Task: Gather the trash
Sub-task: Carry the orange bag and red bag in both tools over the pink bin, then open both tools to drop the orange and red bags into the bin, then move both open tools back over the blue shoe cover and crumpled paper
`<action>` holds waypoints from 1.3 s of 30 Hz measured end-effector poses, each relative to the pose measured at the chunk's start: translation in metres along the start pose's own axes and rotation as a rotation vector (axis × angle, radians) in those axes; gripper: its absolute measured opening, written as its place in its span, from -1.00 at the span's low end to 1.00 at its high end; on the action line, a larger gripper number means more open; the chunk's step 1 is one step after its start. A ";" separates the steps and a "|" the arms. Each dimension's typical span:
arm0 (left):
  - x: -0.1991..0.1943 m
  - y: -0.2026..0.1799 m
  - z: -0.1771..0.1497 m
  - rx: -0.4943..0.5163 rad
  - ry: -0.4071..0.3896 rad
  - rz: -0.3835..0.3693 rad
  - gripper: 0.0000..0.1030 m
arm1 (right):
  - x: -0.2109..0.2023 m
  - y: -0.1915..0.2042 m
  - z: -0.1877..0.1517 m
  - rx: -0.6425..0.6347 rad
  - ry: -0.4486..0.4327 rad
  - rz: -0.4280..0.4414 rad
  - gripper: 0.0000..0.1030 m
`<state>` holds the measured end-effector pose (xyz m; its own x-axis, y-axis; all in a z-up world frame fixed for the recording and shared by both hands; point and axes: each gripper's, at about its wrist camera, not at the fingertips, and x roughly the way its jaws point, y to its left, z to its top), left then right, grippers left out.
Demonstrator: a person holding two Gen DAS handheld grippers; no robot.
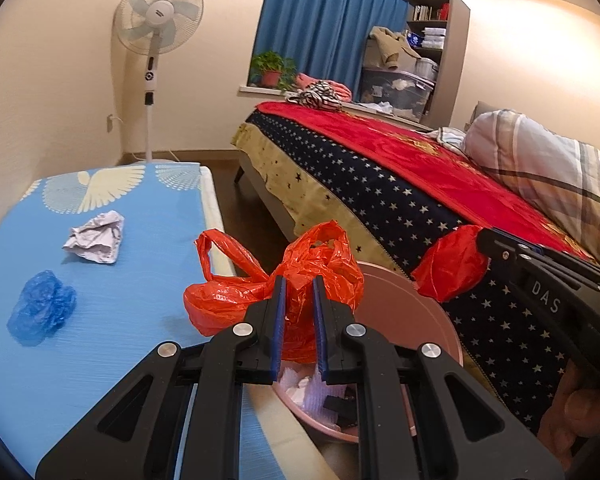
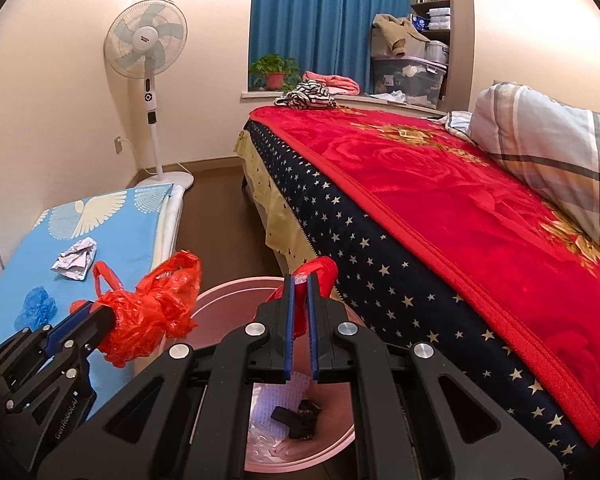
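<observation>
Two grippers, left (image 1: 299, 280) and right (image 2: 299, 279), each clamped on crinkly orange plastic bag (image 1: 300, 280) over round pink bin (image 2: 228, 292). Black scrap (image 2: 298, 420) inside clearest from right wrist.

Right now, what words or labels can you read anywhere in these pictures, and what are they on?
"DAS": on the right hand-held gripper, seen from the left wrist.
"GenRobot.AI": on the left hand-held gripper, seen from the right wrist.
Badge on the fan: too small to read.
Book spines on the shelf: too blurred.
</observation>
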<state>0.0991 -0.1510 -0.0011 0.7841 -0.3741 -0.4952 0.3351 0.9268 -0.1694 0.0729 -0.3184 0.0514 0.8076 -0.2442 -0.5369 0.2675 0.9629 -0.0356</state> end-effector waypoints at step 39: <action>-0.050 0.078 -0.004 -0.102 -0.054 0.134 -0.27 | -0.019 0.053 -0.001 0.046 -0.036 0.164 -0.35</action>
<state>0.0833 -0.0597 0.0069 0.8460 -0.2457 -0.4732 0.1734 0.9660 -0.1916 0.0707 -0.2628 0.0590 0.8604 -0.0889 -0.5018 0.1536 0.9841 0.0892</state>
